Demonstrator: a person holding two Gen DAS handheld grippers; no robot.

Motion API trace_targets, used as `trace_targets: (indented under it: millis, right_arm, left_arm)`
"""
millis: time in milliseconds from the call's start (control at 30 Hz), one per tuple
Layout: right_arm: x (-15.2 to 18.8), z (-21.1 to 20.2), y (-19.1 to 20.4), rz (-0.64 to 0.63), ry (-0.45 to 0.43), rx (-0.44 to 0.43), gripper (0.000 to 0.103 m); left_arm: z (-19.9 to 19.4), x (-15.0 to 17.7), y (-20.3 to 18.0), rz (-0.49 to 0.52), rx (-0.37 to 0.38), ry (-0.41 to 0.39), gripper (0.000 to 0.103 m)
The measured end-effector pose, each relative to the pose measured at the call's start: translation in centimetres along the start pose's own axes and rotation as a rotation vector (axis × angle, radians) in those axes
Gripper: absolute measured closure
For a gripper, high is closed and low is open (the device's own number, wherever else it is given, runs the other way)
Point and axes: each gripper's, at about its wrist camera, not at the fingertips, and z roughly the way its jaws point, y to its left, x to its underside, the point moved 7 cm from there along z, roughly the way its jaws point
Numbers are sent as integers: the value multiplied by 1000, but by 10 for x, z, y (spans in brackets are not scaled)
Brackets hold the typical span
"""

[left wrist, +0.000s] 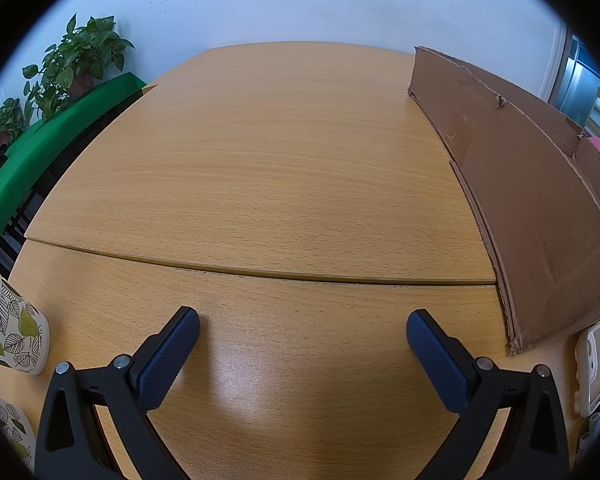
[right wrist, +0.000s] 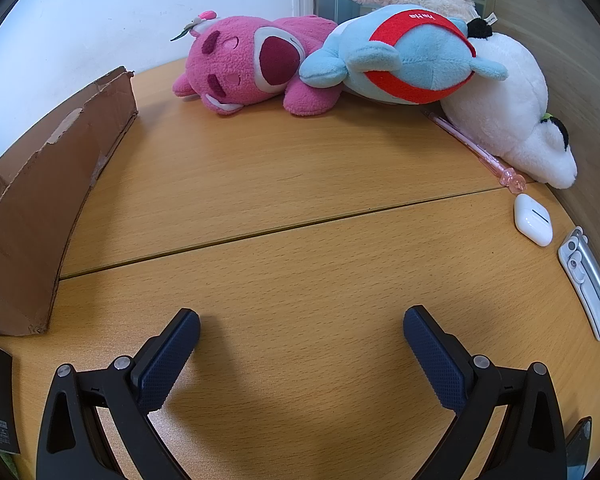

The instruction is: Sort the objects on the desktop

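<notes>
— Fingers first: what are yours doing?
— Your left gripper (left wrist: 302, 330) and right gripper (right wrist: 300, 327) both gape, empty, above the tabletop (right wrist: 284, 184).
— Toys?
— Pink plush (right wrist: 244, 64) far back; the cardboard box (left wrist: 520, 184) hides it leftward, a white device (left wrist: 596, 364) cut off.

My left wrist camera looks low and forward across the wooden table (left wrist: 260, 152), cardboard divider (left wrist: 520, 208) at its right. My right wrist camera faces the divider's (right wrist: 40, 216) other side; both views share it.
</notes>
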Motion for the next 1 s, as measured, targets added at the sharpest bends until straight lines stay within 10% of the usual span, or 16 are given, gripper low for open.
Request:
trace_targets:
  millis: [1000]
  right_arm:
    - [6,-9,4,26,14,20,0]
  left_arm:
    - [0,-2,0,-2,-4,0,0]
